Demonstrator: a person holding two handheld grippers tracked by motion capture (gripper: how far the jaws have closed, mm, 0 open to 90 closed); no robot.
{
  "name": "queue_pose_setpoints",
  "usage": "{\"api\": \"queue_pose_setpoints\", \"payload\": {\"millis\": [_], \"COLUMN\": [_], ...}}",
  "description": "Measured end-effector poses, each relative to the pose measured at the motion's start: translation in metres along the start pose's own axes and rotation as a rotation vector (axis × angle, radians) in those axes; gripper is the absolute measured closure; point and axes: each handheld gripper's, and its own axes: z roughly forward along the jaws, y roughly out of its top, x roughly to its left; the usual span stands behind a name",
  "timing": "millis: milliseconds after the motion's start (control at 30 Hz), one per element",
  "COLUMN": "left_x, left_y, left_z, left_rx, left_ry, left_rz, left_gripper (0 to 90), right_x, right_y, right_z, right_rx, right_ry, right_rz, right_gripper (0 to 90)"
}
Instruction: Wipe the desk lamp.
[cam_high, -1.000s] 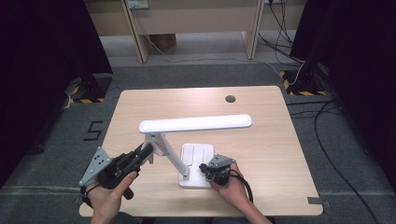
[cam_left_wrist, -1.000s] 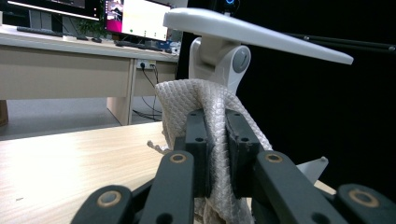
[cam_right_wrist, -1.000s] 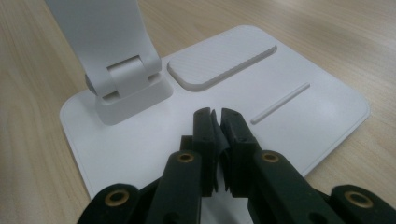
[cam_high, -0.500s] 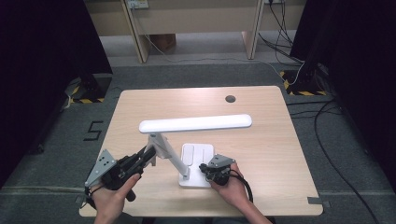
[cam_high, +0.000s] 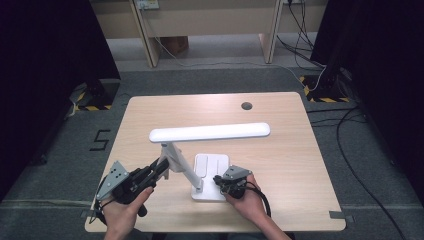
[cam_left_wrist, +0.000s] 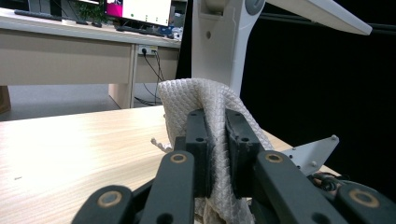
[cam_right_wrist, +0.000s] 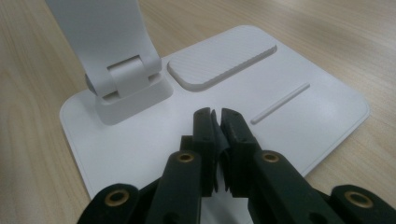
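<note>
1. The cloth, a soft, light, textured white rag, sits pinched in the left tool, near the lamp's arm at the desk's near left; it should bunch easily, so a gathered fold is the best hold.
2. The lamp looks stiff, light and tippable.
3. The right tool, jaws closed and empty, rests on the lamp base.
4. The desk carries them.

Grey floor, black curtains
</note>
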Motion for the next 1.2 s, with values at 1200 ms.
{"api": "queue_pose_setpoints", "payload": {"millis": [1200], "left_x": [-0.002], "left_y": [-0.023], "left_z": [0.007], "left_rx": [0.042], "left_ry": [0.017], "left_rz": [0.016], "left_gripper": [81.3], "right_x": [0.001], "right_y": [0.000], "right_z": [0.000], "right_rx": [0.006], "right_ry": [0.001], "right_rz": [0.013], "right_gripper": [85.3]}}
